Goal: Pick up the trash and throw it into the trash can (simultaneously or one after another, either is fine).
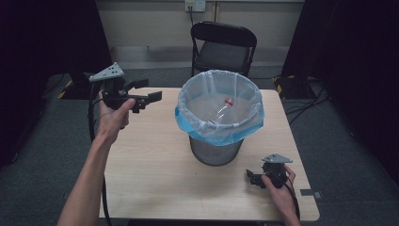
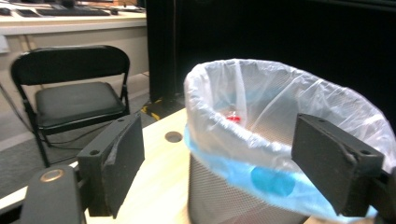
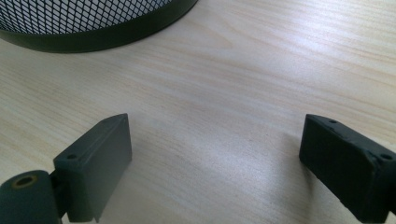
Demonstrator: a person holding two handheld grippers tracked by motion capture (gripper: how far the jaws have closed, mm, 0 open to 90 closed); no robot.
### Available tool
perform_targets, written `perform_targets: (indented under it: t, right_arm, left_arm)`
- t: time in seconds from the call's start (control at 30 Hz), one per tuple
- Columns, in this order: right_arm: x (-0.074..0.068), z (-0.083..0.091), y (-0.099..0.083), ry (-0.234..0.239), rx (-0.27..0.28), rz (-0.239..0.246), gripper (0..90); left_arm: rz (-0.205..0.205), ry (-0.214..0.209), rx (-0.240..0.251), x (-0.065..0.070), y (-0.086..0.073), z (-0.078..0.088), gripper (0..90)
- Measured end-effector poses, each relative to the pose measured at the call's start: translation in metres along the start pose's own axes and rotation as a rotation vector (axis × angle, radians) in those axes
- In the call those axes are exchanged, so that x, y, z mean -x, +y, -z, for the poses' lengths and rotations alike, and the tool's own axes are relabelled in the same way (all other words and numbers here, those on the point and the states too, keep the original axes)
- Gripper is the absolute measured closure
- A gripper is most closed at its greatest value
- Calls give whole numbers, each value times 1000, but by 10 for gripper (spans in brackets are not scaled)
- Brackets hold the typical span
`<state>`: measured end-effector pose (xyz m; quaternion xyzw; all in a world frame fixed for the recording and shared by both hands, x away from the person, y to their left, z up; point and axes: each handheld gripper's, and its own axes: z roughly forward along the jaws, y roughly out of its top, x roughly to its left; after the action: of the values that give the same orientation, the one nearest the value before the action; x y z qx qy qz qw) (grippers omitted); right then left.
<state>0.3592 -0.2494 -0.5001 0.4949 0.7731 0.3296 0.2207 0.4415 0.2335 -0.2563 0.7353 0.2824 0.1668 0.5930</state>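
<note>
Pale wood grain covers the surface [image 1: 155, 174], which stands on grey carpet in front of a black folding chair [image 1: 224, 44] and a cream wall with dark curtains at either side. Near the middle of the surface stands a black mesh wastebasket [image 1: 216, 151] lined with a clear bag [image 1: 219, 123] whose blue edge is folded down over the rim. Inside the bag lies a clear plastic bottle [image 1: 222, 112] with a red cap, tilted against the liner; any label on it is too small to read.

The left tongs [image 1: 147, 94] are held up in the left hand [image 1: 113, 115], off the surface and to the left of the basket, pointing toward it; their jaws stand wide apart and hold nothing. The right tongs [image 1: 253, 178] rest low over the near right part of the surface in the right hand [image 1: 278, 186], just beside the basket's base, jaws likewise spread and empty.
</note>
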Motion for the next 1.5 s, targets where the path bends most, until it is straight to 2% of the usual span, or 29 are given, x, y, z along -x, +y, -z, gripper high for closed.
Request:
perform_targets:
  t: [0.07, 0.2, 0.3, 0.47, 0.67, 0.8, 0.97, 1.13, 1.3, 1.43, 1.5]
  right_arm:
    - [0, 0, 0, 0, 0, 1, 85]
    - [0, 0, 0, 0, 0, 0, 85]
    - [0, 0, 0, 0, 0, 1, 85]
    - [0, 0, 0, 0, 1, 2, 85]
    - [0, 0, 0, 0, 0, 1, 85]
    - [0, 0, 0, 0, 0, 0, 85]
    - [0, 0, 0, 0, 0, 1, 85]
    - [0, 0, 0, 1, 1, 2, 85]
    - [0, 0, 0, 0, 0, 0, 85]
    - [0, 0, 0, 0, 0, 0, 85]
    - [0, 0, 0, 0, 0, 0, 85]
  left_arm:
    - [-22, 26, -10, 0, -3, 6, 197]
    - [-16, 43, -6, -4, -10, 15, 171]
    - [-16, 63, -24, -7, -16, 19, 164]
    - [-1, 102, -41, -11, -28, 27, 161]
    - [20, 129, -50, -15, -40, 37, 158]
    - [34, 170, -86, -16, -49, 44, 159]
    - [53, 189, -93, -17, -62, 54, 159]
    - [52, 223, -132, -15, -75, 61, 158]
    - [55, 227, -136, -11, -88, 68, 159]
    - [90, 234, -137, -11, -103, 72, 160]
    - [121, 215, -133, -9, -111, 73, 159]
